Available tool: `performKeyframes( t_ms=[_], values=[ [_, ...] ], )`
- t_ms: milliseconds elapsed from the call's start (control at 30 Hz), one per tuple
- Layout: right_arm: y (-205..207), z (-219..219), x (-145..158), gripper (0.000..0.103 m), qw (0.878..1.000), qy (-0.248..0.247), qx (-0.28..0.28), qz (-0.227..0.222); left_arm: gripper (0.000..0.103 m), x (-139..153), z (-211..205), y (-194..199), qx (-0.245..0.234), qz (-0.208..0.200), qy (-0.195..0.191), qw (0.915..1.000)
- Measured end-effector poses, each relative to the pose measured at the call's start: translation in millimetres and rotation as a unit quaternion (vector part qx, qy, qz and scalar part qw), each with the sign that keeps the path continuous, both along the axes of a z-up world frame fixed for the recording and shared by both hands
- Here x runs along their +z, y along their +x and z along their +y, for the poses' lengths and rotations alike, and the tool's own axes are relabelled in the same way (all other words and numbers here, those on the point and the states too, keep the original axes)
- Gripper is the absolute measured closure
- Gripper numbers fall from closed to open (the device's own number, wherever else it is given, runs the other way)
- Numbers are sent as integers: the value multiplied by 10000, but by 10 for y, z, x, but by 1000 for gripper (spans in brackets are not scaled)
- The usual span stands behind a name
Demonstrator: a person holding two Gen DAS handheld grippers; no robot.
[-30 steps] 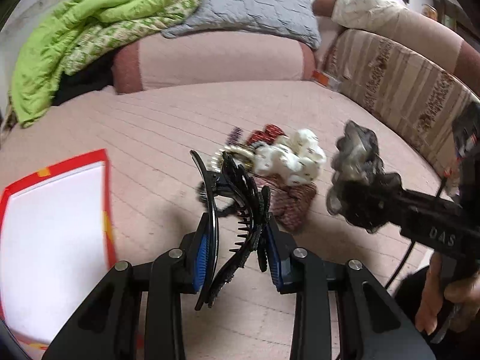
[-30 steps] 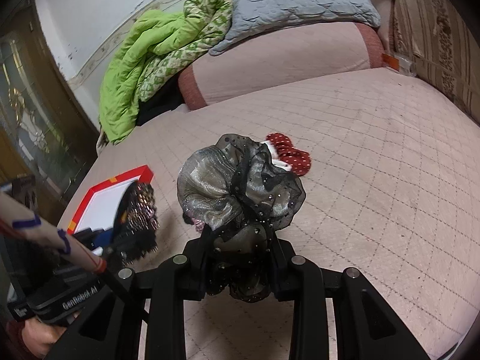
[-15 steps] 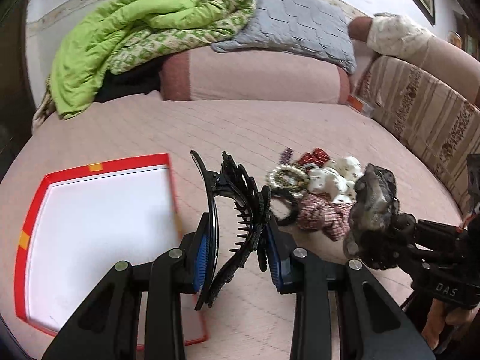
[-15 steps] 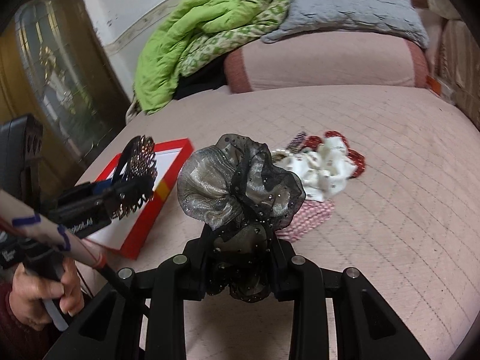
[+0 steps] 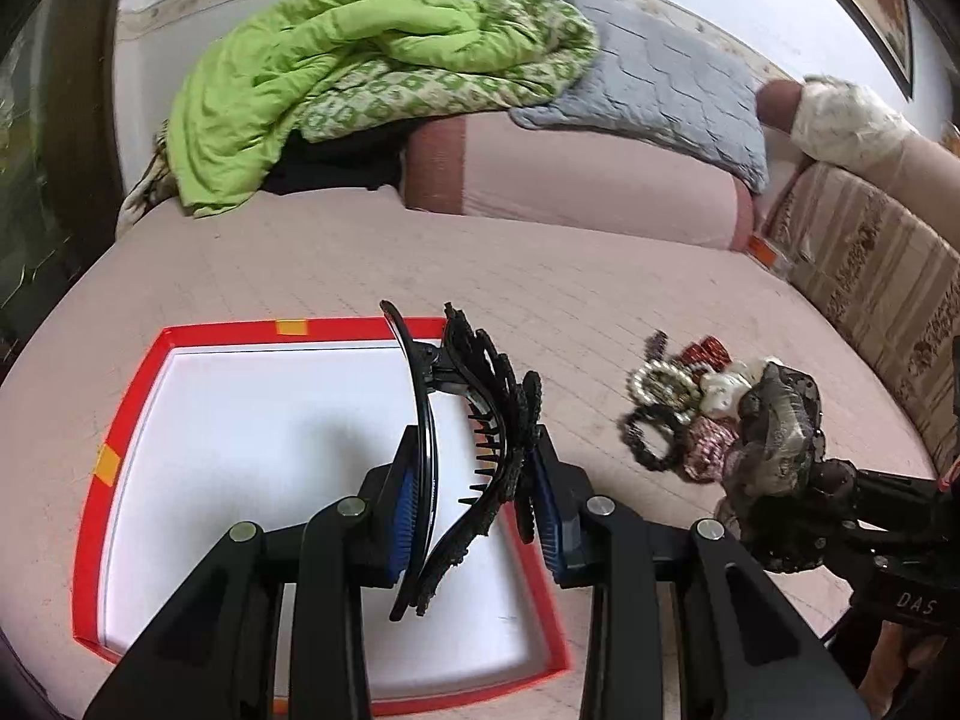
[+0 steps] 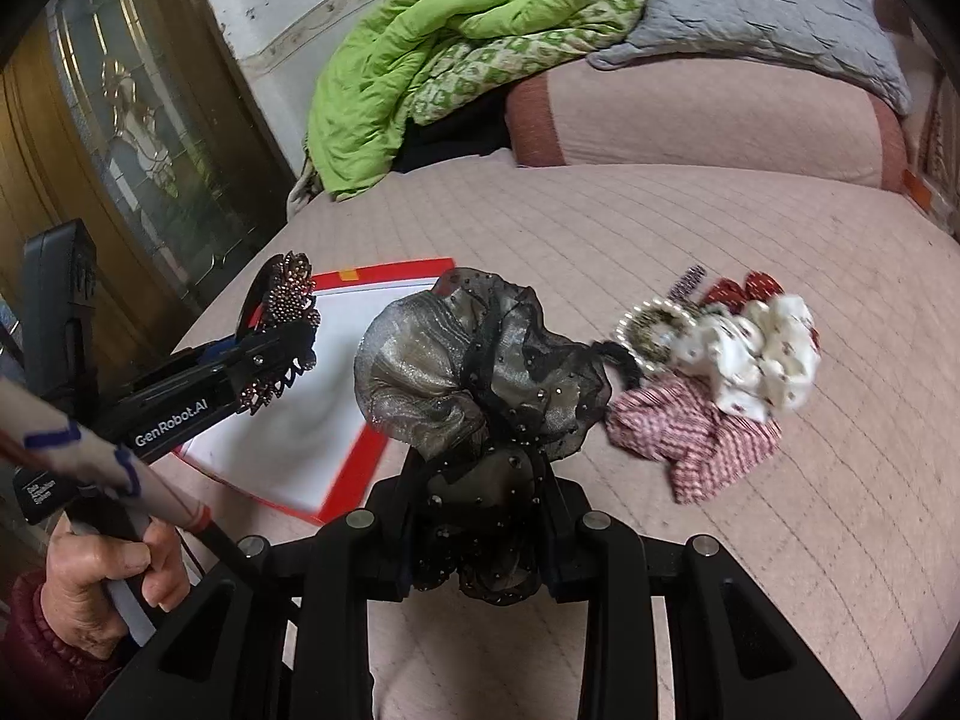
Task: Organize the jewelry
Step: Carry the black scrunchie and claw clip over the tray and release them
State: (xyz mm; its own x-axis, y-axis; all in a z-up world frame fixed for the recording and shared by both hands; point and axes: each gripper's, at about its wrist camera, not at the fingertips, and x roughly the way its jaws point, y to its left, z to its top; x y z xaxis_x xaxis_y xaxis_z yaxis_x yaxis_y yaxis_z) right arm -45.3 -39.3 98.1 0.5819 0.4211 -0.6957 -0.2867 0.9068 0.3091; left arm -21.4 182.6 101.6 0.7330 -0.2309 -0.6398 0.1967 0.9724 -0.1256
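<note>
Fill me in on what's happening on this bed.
A person is sorting hair accessories. The left gripper clamps a black claw clip above the red-rimmed white tray. The right gripper clamps a grey-black gauze scrunchie. Several more pieces sit in a pile on the pink bedspread.

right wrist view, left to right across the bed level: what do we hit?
Left gripper holding the beaded hair clip → red-rimmed tray → grey-black scrunchie in the right gripper → pearl ring scrunchie → white floral scrunchie.
</note>
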Motion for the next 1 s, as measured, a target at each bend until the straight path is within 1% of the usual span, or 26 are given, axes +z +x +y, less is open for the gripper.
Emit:
performKeyframes(
  t_ms=[200,300,500,633,700,800,867,1000],
  values=[
    [111,257,92,70,9998,-11,196,8,71,27,380,80,305,-53,-59,9995],
    [187,394,110,70,9996,7,290,34,71,17,554,154,425,1,-132,9990],
    [410,716,132,70,9987,14,499,136,71,-21,927,438,661,187,-272,9973],
    [648,933,144,70,9977,30,639,219,71,-53,1115,706,739,313,-250,9965],
    [774,1020,113,70,9974,34,662,283,71,-109,1182,847,780,415,-208,9959],
    [986,1154,17,70,9969,61,650,444,71,-228,1258,1010,767,599,-266,9949],
    [1120,1258,-65,70,9963,-11,675,531,71,-316,1306,1106,755,757,-303,9938],
    [1375,1441,-219,70,9951,-112,680,703,71,-423,1391,1237,787,935,-259,9922]
  ],
)
